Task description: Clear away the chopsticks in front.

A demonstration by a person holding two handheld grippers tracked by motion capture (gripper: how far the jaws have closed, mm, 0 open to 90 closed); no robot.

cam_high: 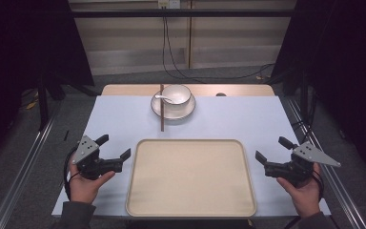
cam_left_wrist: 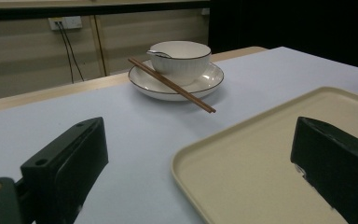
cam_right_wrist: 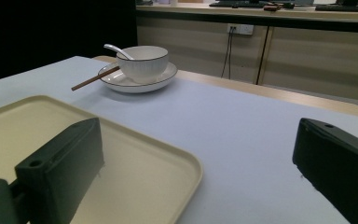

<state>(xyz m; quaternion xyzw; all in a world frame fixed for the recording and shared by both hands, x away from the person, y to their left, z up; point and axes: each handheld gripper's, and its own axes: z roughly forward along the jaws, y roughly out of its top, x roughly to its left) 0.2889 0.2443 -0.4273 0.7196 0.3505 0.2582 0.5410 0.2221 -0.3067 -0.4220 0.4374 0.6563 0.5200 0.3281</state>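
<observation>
A cream tray lies bare at the table's near middle. Behind it a white bowl with a spoon in it sits on a white plate, and brown chopsticks rest across the plate's left rim. My left gripper hovers left of the tray, jaws wide apart, holding nothing. On the tray's right my right gripper is open too, with nothing between its jaws. In the left gripper view the bowl, chopsticks and tray lie ahead. The right gripper view shows the bowl and tray.
A pale blue cover spreads over the table, with a wooden strip along the far edge. Metal rails run down both sides. Cables hang from a wall socket behind the table.
</observation>
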